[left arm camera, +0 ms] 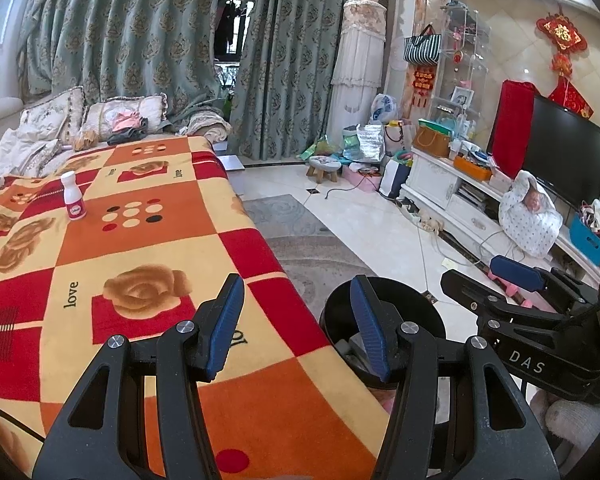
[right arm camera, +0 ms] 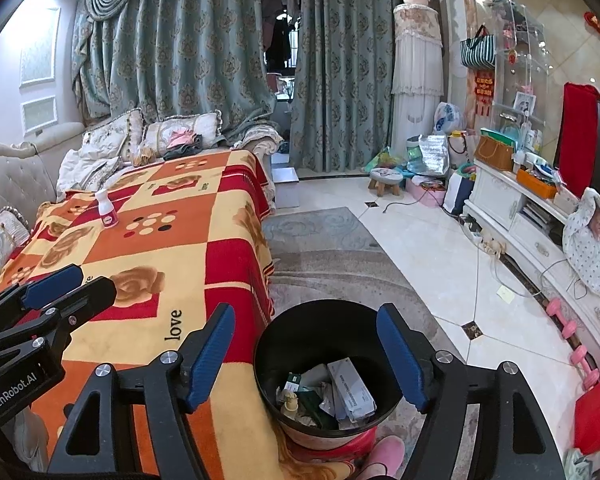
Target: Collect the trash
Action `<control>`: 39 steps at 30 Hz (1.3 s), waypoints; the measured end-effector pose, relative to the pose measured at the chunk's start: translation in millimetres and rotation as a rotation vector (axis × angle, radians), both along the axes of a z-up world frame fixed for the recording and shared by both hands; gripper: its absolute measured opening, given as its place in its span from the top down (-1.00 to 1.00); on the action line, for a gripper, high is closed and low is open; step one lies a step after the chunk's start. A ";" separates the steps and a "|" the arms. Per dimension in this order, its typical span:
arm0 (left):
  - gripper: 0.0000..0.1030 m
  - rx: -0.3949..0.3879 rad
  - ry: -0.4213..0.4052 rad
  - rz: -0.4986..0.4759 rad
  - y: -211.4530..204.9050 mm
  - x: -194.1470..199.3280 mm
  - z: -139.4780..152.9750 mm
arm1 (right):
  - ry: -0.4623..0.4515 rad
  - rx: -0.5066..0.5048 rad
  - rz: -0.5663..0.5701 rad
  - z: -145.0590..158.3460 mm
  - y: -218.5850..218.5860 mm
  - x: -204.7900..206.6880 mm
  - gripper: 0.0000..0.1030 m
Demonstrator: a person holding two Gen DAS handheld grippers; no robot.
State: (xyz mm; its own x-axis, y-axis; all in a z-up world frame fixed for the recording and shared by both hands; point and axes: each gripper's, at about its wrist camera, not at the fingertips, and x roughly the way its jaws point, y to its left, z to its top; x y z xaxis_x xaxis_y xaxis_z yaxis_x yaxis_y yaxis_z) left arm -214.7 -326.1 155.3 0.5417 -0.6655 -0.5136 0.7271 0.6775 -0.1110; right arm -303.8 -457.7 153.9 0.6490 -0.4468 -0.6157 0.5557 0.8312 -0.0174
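A: On the fuzzy rose-patterned blanket [right arm camera: 172,240], what stood there?
B: One small white plastic bottle [right arm camera: 107,211], upright, far from both claws.
A: And the trash?
B: Crumpled cartons lay in one round black bin [right arm camera: 284,332] beside the blanket.
A: The claws?
B: The left gripper [left arm camera: 298,322] and right gripper [right arm camera: 306,354] both gaped, holding nothing.

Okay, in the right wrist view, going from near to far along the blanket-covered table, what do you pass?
Right gripper over the black trash bin beside the table → the word "love" on the blanket → small white bottle → sofa cushions → curtains.
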 end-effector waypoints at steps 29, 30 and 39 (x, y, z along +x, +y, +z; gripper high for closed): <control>-0.05 0.002 0.003 0.000 -0.5 2.8 1.1 | 0.016 0.004 0.004 -3.2 1.6 4.9 -0.42; -0.05 0.002 0.004 -0.001 -0.4 2.2 0.9 | 0.016 0.005 0.003 -3.6 1.5 5.0 -0.43; -0.05 0.002 0.004 0.000 -0.8 2.1 1.6 | 0.016 0.003 0.003 -4.2 -1.1 4.4 -0.44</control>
State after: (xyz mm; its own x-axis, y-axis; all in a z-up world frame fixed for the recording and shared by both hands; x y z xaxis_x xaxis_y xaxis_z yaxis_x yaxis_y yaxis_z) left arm -212.6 -326.9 156.9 0.5398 -0.6643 -0.5171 0.7265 0.6779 -0.1125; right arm -299.4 -458.8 149.7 0.6406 -0.4430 -0.6272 0.5531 0.8328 -0.0233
